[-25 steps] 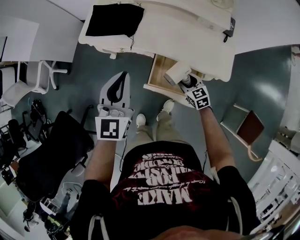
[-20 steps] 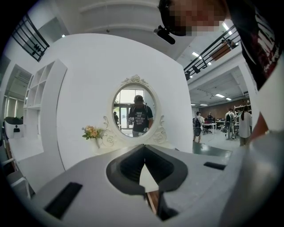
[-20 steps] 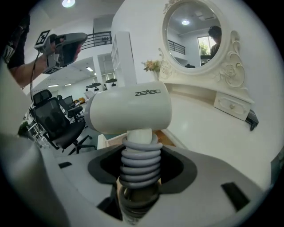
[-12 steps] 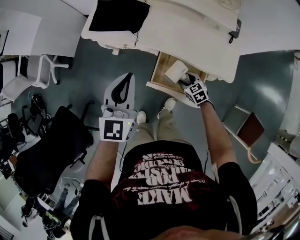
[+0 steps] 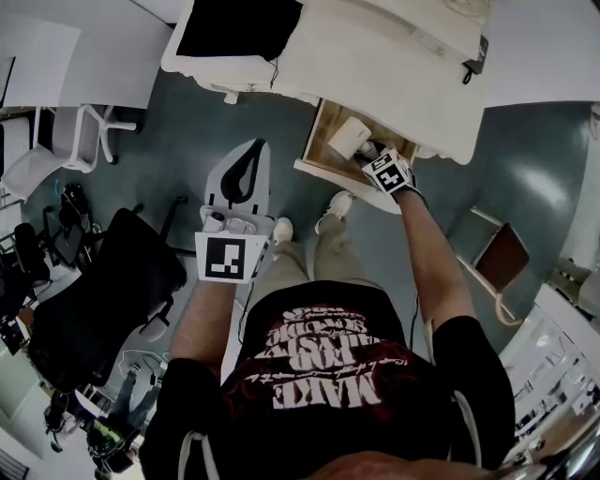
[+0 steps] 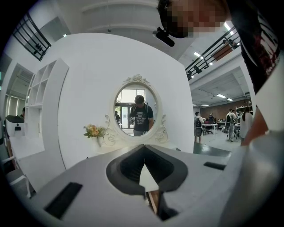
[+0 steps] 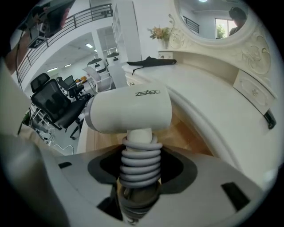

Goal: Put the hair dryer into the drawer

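Note:
A white hair dryer (image 5: 349, 139) (image 7: 128, 108), with a grey cord coiled round its handle, hangs over the open wooden drawer (image 5: 320, 169) (image 7: 191, 137) of the white dressing table (image 5: 394, 66). My right gripper (image 5: 370, 155) (image 7: 138, 184) is shut on that handle and points steeply down, with the dryer's barrel lying crosswise above the jaws. My left gripper (image 5: 246, 159) (image 6: 144, 188) is held level over the floor left of the drawer. Its fingertips meet and nothing is between them.
A black cloth (image 5: 239, 28) lies on the tabletop's left end. An oval mirror (image 6: 135, 108) and a small flower vase (image 6: 93, 131) stand at the table's back. A black office chair (image 5: 103, 300) is at my left, and a brown-seated stool (image 5: 502, 255) at my right.
My right gripper has sunk with the hair dryer toward the open drawer and tipped further downward. The left gripper has stayed put.

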Motion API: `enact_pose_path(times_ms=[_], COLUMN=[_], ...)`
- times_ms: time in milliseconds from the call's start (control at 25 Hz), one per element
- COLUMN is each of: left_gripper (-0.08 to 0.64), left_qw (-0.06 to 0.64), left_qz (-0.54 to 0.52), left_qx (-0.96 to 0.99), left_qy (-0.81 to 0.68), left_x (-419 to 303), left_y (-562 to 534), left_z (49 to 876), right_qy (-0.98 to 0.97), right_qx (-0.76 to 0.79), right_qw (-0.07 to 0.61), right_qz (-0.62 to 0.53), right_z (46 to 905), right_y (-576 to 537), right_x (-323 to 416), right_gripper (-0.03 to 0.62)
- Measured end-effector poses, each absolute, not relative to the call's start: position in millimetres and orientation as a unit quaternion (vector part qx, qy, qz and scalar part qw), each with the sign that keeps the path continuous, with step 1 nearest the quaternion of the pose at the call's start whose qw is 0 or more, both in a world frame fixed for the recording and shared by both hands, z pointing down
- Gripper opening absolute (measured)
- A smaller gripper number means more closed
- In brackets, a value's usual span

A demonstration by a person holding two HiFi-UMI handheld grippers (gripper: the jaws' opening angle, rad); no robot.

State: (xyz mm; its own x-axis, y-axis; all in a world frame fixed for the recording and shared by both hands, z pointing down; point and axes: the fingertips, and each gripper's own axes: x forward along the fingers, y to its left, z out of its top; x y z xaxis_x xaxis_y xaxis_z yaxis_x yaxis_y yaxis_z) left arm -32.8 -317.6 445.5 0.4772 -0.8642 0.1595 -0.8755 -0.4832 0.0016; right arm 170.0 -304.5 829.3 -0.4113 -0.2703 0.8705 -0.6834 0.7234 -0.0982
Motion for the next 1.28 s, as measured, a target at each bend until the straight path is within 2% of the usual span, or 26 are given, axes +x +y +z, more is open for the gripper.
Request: enact_pose_path(times_ms=[440,960,1120,1280], left_gripper=[0.003,0.003,0.003,0.003], left_qw=[0.041,0.045,0.042,0.033], left_qz=[0.092,0.101,0.101,0.100], left_qx=[0.855,0.857,0.858,0.861], left_qy=[-0.509,-0.504,-0.503,-0.498], left_x=[-45.7,-47.5,-47.0,-49.2], left_y=[-308.3,-303.3,-302.2,-302.9], left_z=[455.5,462.4,458.5,452.0], right_qy=[-0.771,-0.745,-0.731,-0.749], right_qx=[0.265,0.249,0.260,0.267], right_qw=[0.519,0.571,0.580,0.553], right_qz=[0.257,0.237,0.249,0.249], right_z=[869.8,896.4,902.9,890.3], right_y=[-293.1,-291.7,-288.9,-296.4], right_x=[165.9,159.3,167.1,163.0], right_gripper=[0.230,0.230,0.238,0.279])
